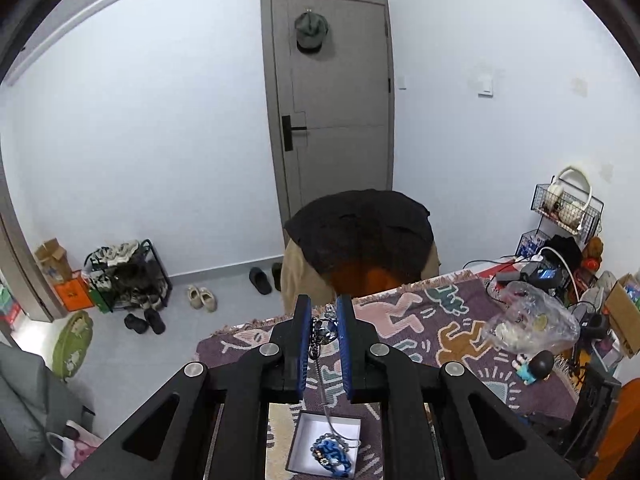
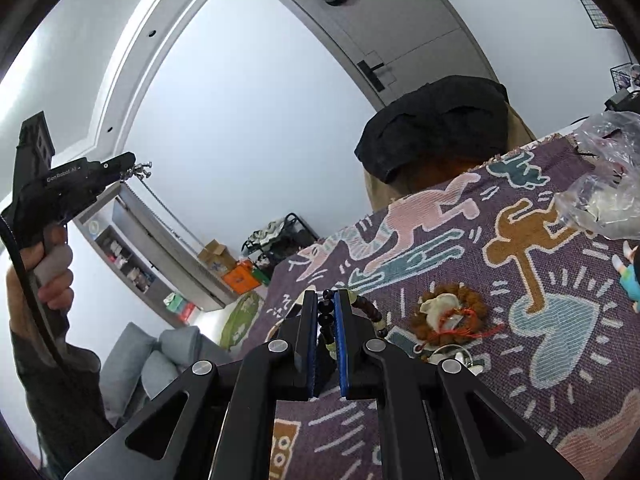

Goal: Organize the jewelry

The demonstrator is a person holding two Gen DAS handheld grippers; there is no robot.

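While the patterned purple blanket (image 2: 460,240) spreads across the surface beneath and ahead of both tools, a dark-draped chair (image 1: 360,236) stands past its far edge, straight ahead of the left gripper (image 1: 324,320). To the right of that gripper, farther along the blanket, lies a crumpled clear plastic bag (image 1: 528,320).

Directly below the left gripper, close to its base, sits a small white open box (image 1: 326,444) on the blanket, with a blue-and-dark beaded piece (image 1: 332,454) lying inside it. The left gripper's blue-padded fingers are drawn narrow around a silver chain necklace (image 1: 322,364); its chunky metal end is bunched between the tips, and the thin chain hangs down from there into the box. Seen from the right wrist, this gripper is raised high, well apart to the left.

The right gripper (image 2: 327,312) is likewise pinched narrow, gripping a dark beaded bracelet (image 2: 372,312) whose beads curve away to its right. Just beyond, to the right, a brown seed-bead bracelet (image 2: 452,314) with red cord rests on the blanket.
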